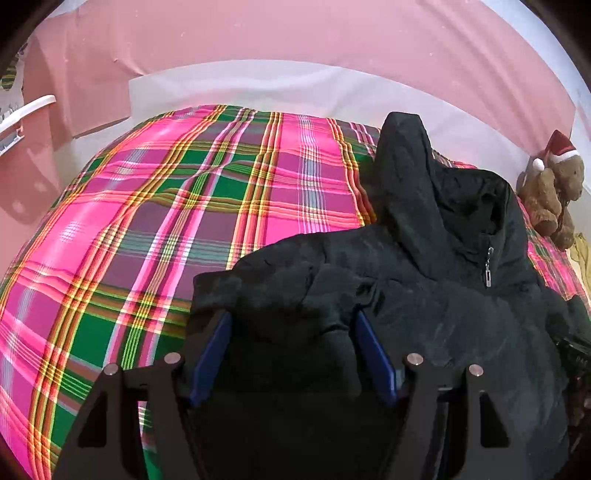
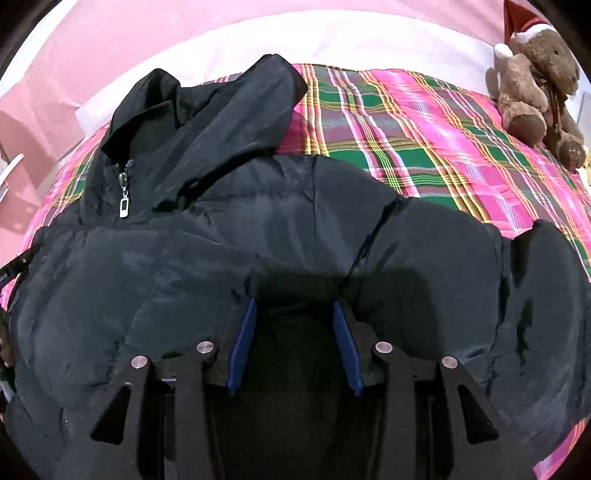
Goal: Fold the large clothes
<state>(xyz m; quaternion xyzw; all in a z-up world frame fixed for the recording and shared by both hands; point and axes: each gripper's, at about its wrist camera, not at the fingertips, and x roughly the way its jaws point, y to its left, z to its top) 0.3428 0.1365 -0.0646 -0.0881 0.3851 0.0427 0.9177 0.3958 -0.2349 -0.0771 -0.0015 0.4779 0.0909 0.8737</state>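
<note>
Plaid bedspread [image 1: 147, 221] under black jacket [image 2: 258, 229]; pink wall [image 1: 295, 33].

Black padded hooded jacket [image 2: 258, 229] lies on the pink-green plaid bedspread [image 1: 155, 206]; brown plush teddy bear [image 2: 535, 85] sits behind it, right.

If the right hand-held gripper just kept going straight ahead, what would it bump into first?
Most likely the black puffer jacket: the right hand-held gripper has open jaws with jacket fabric already bulging between them. Whether it touches yet is unclear.
</note>
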